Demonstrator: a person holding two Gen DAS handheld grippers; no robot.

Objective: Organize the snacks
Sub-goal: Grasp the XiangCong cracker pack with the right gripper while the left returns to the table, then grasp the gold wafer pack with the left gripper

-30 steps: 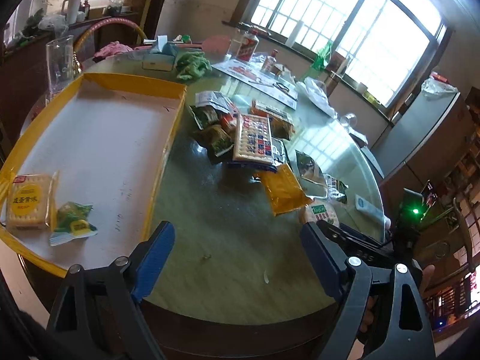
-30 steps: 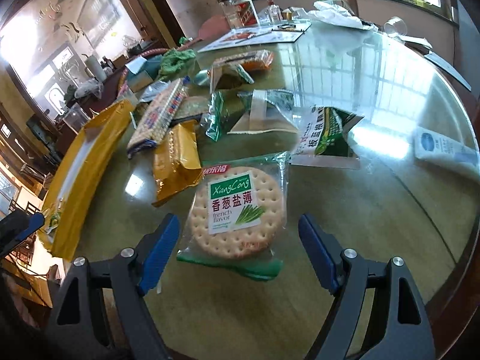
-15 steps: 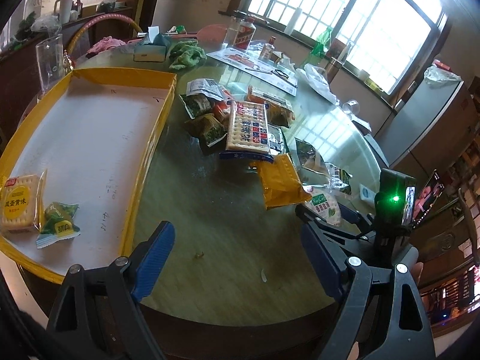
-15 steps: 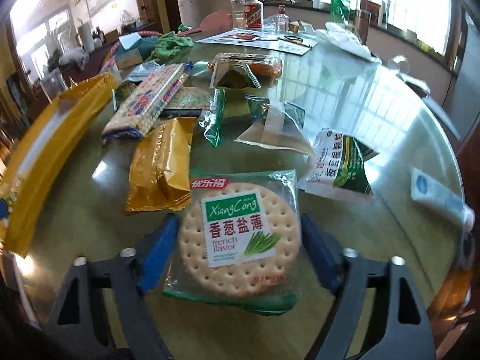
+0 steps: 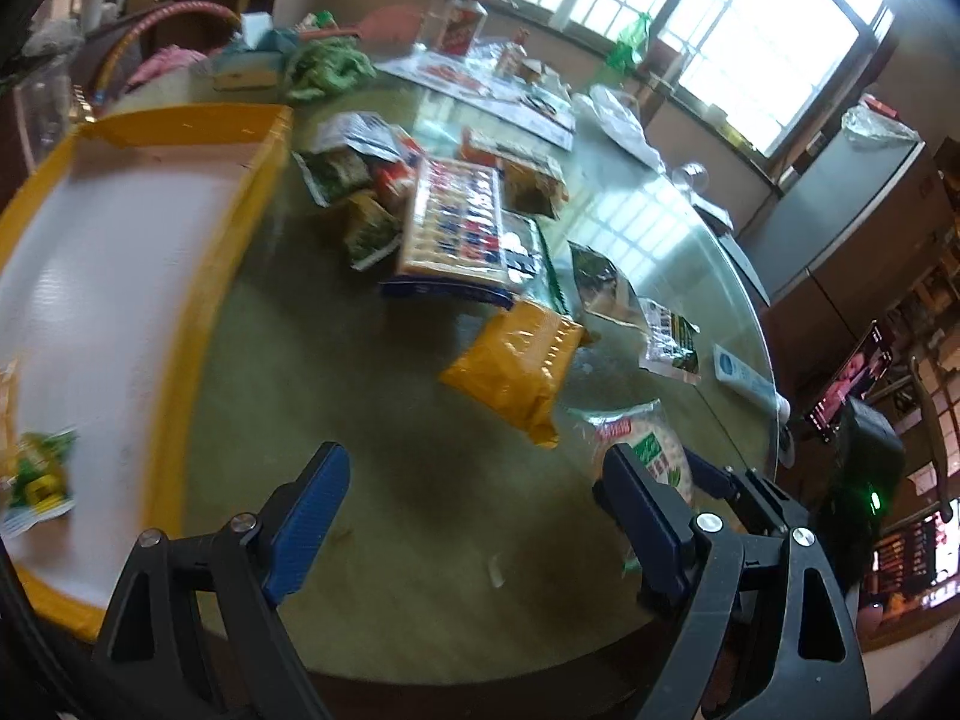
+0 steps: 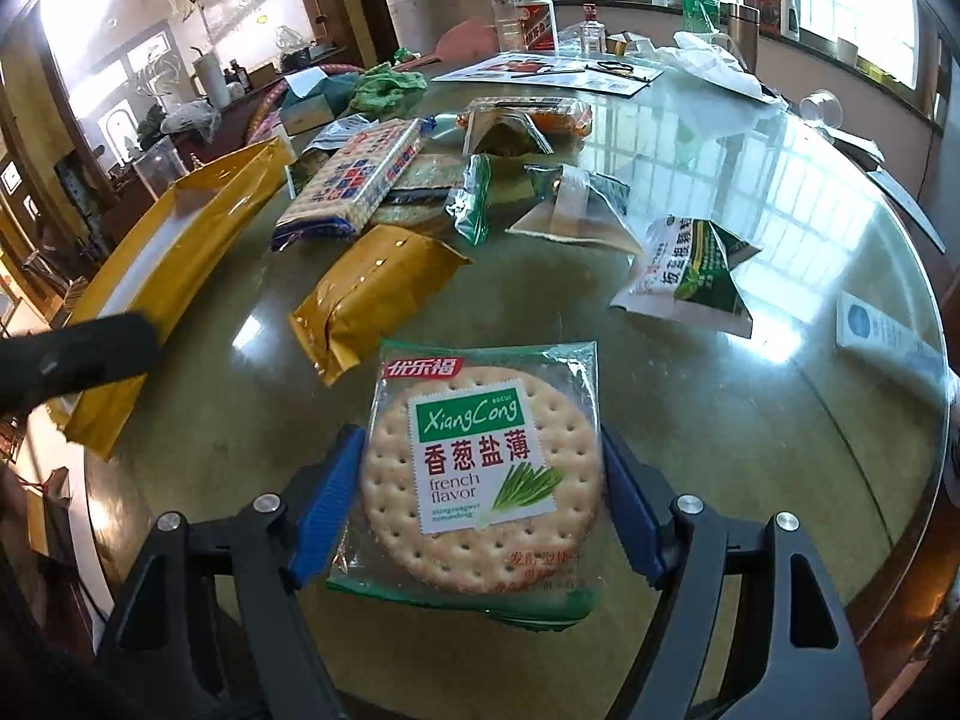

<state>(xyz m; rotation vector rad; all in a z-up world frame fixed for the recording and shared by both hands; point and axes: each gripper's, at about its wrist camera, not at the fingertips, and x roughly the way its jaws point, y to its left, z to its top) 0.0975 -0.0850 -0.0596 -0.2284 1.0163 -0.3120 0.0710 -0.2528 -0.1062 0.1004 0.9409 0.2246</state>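
Right hand-held gripper (image 6: 480, 504) had its blue pads against both sides of the round cracker pack (image 6: 480, 480), which sat at the near edge of the table (image 6: 720, 420), just in front of the gold snack bag (image 6: 372, 294). Left hand-held gripper (image 5: 474, 516) hung wide and empty over bare table, beside the yellow-rimmed tray (image 5: 198, 300), which held a small green packet (image 5: 36, 474). Remaining snacks, including the long cracker box (image 5: 456, 228), lay piled mid-table.
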